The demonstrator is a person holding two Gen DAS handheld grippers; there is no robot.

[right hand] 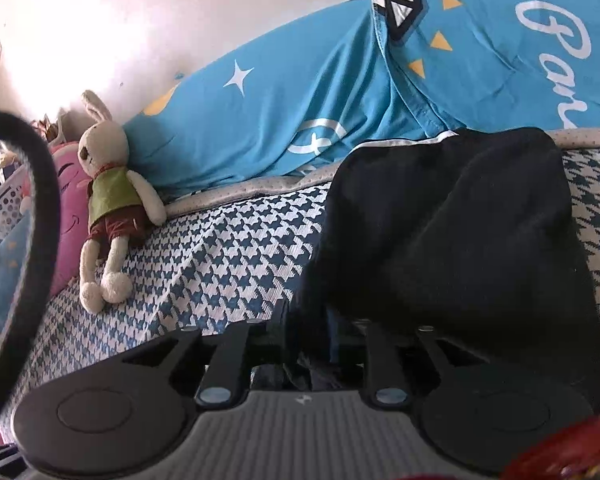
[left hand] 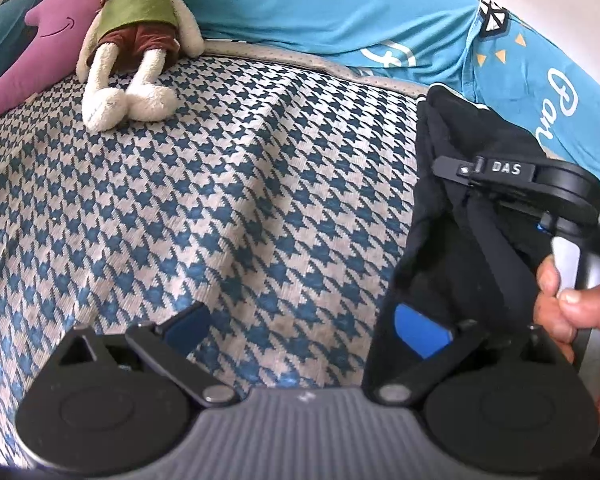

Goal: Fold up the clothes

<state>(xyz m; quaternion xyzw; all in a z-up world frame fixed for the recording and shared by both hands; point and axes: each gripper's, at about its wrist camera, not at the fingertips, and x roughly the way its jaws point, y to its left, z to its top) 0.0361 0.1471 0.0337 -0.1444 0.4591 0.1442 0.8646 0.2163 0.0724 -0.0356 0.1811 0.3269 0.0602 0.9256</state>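
While I lean over the bed (left hand: 228,184), its blue-and-white houndstooth cover fills most of what I see, with a pale wall (right hand: 140,20) behind it. Going left to right along the far edge I count one purple smiling cushion (left hand: 48,28), one cream plush rabbit (left hand: 136,40) in a green vest lying on the cover, and one bright blue quilt (left hand: 300,16) printed with white stars and lettering. There is one black garment (right hand: 452,232), bunched on the right part of the cover near the quilt. My left gripper (left hand: 304,328) has its jaws spread wide, holding nothing; its right blue pad sits against the garment's edge. My right gripper (right hand: 308,332) has its jaws close together with black cloth lying between them; I cannot tell whether they pinch it.
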